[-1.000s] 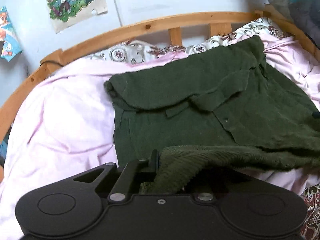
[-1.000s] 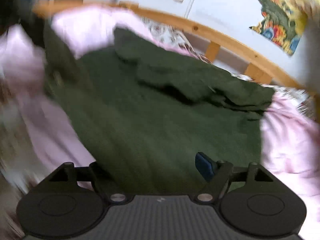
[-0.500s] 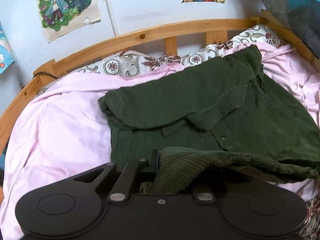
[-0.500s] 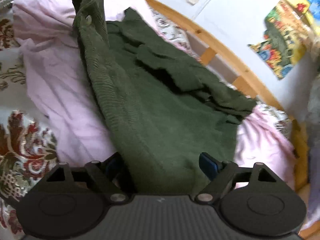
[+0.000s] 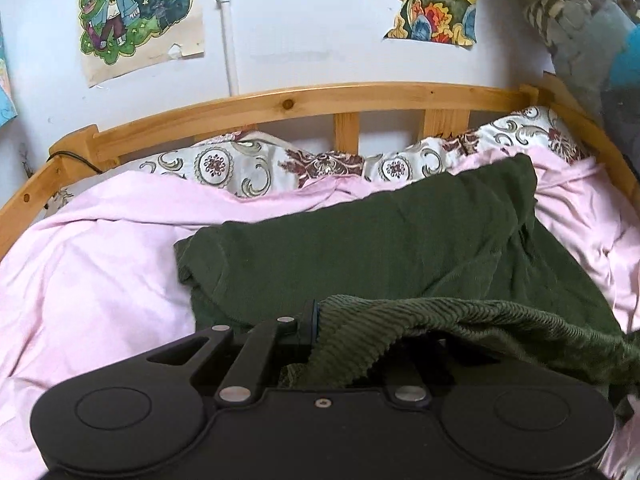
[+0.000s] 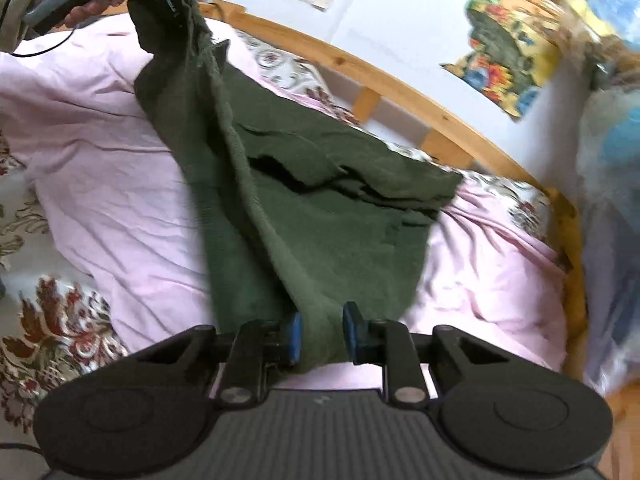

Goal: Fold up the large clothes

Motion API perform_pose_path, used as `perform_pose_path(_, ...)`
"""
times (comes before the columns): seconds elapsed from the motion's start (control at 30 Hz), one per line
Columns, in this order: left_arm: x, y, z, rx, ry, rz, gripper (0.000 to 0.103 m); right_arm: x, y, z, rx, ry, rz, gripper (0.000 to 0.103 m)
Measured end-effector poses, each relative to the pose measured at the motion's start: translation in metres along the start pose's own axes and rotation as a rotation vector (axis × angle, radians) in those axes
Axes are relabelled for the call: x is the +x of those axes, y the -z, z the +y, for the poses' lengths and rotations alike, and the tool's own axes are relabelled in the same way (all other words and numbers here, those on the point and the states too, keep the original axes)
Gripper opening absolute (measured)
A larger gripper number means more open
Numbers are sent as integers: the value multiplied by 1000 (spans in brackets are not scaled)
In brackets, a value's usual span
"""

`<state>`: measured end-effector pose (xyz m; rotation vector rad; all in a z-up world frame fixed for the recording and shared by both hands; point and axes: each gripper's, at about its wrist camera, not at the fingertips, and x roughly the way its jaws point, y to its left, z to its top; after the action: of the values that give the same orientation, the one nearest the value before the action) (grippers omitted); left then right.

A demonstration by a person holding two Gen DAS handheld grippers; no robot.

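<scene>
Between the right gripper's [image 6: 322,334] blue fingers [image 6: 294,334], which have just been closing, a fold of the green corduroy shirt's [image 6: 328,216] hem is grasped. Beyond them the shirt slopes over the pink sheet [image 6: 108,184] on the bed. The left gripper's [image 5: 320,320] fingers are clenched on another bunched edge, lifted off the sheet.

Pink sheet [image 5: 100,280], wooden bedframe [image 5: 288,102], wall posters [image 5: 138,12].

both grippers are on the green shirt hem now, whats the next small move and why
Probably carry the dark green corduroy shirt hem forward toward its collar: the left gripper is shut on one corner, and the right gripper, jaws just closing, has the other between its pads.
</scene>
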<state>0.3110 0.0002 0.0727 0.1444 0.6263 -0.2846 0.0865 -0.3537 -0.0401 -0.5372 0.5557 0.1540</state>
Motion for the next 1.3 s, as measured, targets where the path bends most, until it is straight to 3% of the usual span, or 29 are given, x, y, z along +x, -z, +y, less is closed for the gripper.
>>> perform_pose_path(0.07,6,-4,-3,-11,3,3,5,0,4,-3,94,-28,0,33)
perform_pose_path(0.13,10,-9,-3,-21,9,5,5,-2,5,4,131,-29,-22,55)
perform_pose_path(0.17,11,-11,-3,-22,9,6,5,-2,5,10,133,-22,-40,73)
perform_pose_path(0.2,12,-13,-3,-22,9,7,5,-3,4,17,134,-14,-66,83)
perform_pose_path(0.3,15,-18,-3,-22,10,7,5,4,-1,43,113,9,-100,94)
perform_pose_path(0.37,15,-20,-2,-25,9,7,5,17,-5,64,73,85,-106,99)
perform_pose_path(0.47,13,-21,2,-33,8,3,5,38,-11,83,42,265,-93,99)
perform_pose_path(0.6,10,-16,4,-16,9,7,5,21,-7,65,258,289,-165,100)
perform_pose_path(0.73,10,-12,4,-8,6,11,5,10,0,52,296,325,-172,101)
perform_pose_path(0.83,10,-12,3,-8,5,11,5,3,4,38,400,313,-163,101)
perform_pose_path(1.0,6,-12,1,-3,2,3,5,27,9,29,468,395,-26,103)
perform_pose_path(1.1,-1,-8,0,13,-1,2,5,49,15,24,540,394,43,102)
perform_pose_path(1.3,-29,12,2,57,-14,-22,5,49,20,27,288,551,97,99)
